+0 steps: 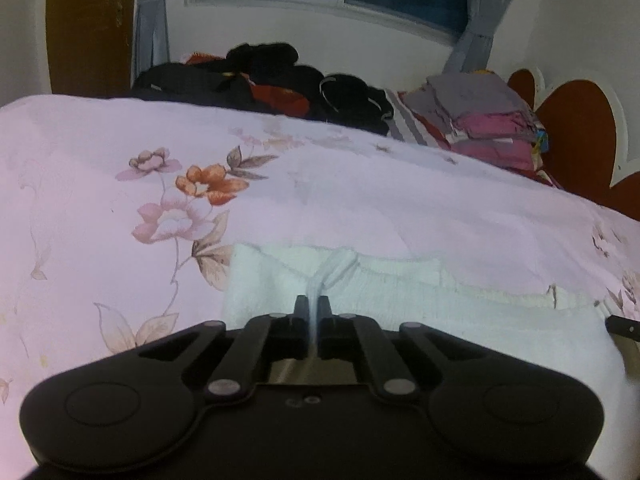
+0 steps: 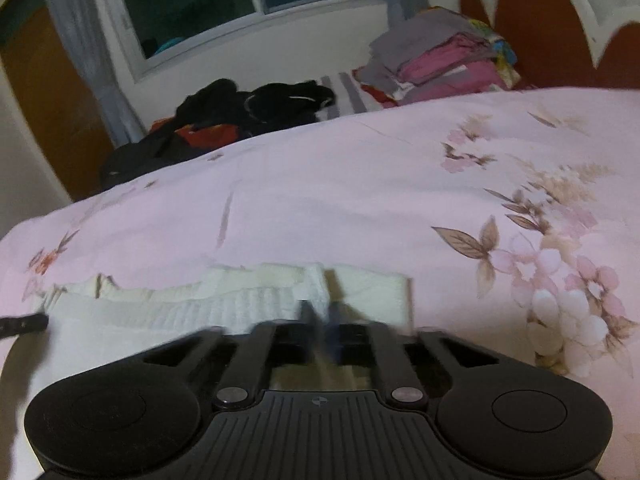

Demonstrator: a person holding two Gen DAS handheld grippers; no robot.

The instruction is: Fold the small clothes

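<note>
The white garment (image 1: 400,312) lies flat on the pink floral bedspread (image 1: 320,200). The left claw (image 1: 313,312) and right claw (image 2: 320,312) each pinch its near edge; carrying both corners forward level should keep the fold square.

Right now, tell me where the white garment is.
The white garment lies on the pink floral bedspread at the near edge in both views, pinched by the left tool and right tool.
</note>
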